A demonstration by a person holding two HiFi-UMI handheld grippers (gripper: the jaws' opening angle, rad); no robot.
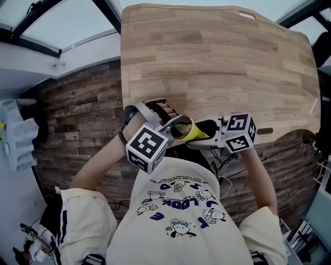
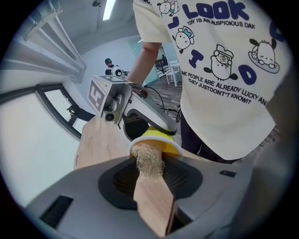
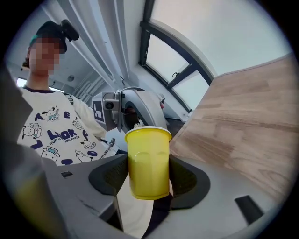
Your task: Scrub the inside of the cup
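Left tool (image 2: pixel 150 198), clamped on a pale-bristled wooden brush (image 2: pixel 148 163), scrubs the yellow plastic cup (image 3: pixel 148 161) our right tool (image 3: pixel 148 175) grips; we'd next twist deeper.

Wooden brush (image 2: pixel 152 196) inside yellow cup (image 3: pixel 148 161)

Light: bright, even daylight from windows (image 3: pixel 210 37), plus a ceiling strip lamp (image 2: pixel 110 8).
Shadows: soft and faint on the wooden table (image 1: pixel 217 62).
Glare: window panes washed out white.
Edges: the 2 gripper views are fisheye-bent, with black vignetted corners.
Focus: yellow cup (image 3: pixel 148 163) crisp.
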